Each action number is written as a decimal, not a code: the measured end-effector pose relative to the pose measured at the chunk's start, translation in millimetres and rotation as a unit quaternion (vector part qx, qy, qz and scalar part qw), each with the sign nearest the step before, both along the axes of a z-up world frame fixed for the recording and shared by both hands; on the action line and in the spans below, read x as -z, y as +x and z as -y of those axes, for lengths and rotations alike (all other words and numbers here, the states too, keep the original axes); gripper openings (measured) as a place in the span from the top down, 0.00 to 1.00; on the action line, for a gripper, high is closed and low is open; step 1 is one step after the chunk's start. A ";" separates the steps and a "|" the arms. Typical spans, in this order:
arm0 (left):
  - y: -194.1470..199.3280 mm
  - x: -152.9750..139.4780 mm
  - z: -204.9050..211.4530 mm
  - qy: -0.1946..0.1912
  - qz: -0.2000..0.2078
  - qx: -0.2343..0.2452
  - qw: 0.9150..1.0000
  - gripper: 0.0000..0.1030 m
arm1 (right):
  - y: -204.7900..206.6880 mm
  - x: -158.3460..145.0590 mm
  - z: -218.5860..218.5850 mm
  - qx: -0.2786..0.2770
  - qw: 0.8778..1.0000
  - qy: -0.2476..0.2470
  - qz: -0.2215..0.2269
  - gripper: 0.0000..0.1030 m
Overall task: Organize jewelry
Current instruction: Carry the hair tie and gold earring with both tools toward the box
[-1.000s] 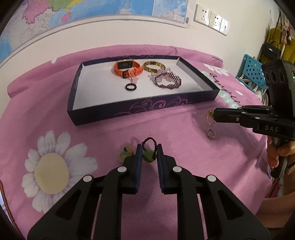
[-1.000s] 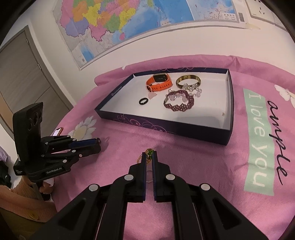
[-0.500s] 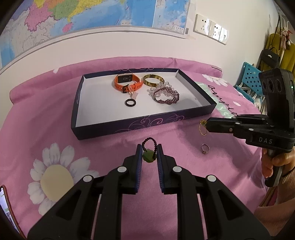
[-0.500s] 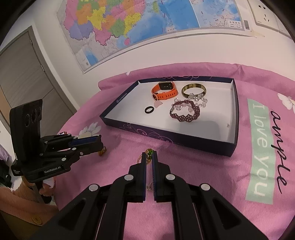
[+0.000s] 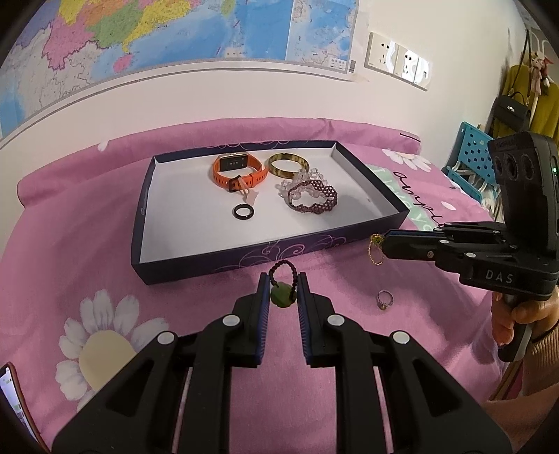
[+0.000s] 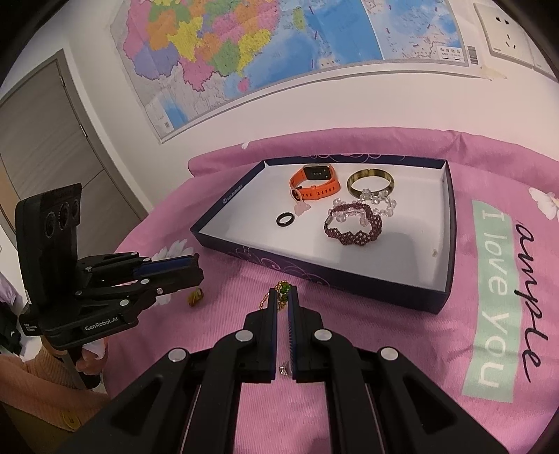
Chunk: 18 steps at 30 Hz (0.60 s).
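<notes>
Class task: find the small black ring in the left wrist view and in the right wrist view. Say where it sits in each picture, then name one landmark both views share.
Left wrist view: the black ring lies on the white floor of the tray, left of centre, just below the orange watch.
Right wrist view: the black ring lies in the tray's near-left part, below and left of the watch.
Shared landmark: the orange watch.

Left wrist view: low over the pink bedspread (image 5: 87,244), looking forward along its fingers to the far wall map (image 5: 174,31); tray (image 5: 244,258) near, ahead. Right wrist view: same facing, from the right, tray (image 6: 314,269) ahead. Both share tray, map; each sees the other gripper.
</notes>
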<state>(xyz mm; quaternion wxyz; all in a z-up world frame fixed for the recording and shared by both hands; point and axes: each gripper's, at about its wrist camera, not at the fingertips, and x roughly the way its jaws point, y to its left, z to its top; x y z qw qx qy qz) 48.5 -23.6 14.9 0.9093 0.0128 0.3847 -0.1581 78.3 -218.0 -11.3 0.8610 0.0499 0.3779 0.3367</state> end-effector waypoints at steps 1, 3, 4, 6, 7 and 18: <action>0.6 -0.1 -0.2 0.000 0.001 0.000 1.000 0.84 | 0.5 -0.4 -0.2 -0.001 1.000 0.000 0.001 0.96; 2.1 -0.9 -0.6 0.000 0.002 0.000 1.000 0.84 | 1.8 -1.5 -1.1 -0.002 1.000 0.000 0.002 0.96; 2.8 -1.4 -1.0 -0.001 0.003 -0.001 1.000 0.84 | 2.6 -1.7 -0.7 -0.003 1.000 0.000 0.003 0.96; 4.7 -2.6 -1.3 -0.001 0.003 -0.002 1.000 0.84 | 4.2 -2.6 -1.1 -0.002 1.000 -0.001 0.004 0.96; 5.7 -3.0 -1.3 -0.001 0.004 -0.002 1.000 0.84 | 5.2 -2.8 -1.1 -0.002 1.000 0.000 0.004 0.96; 13.5 -7.4 -1.0 -0.001 0.009 -0.008 1.000 0.84 | 13.7 -8.9 -1.1 -0.003 1.000 -0.001 0.012 0.96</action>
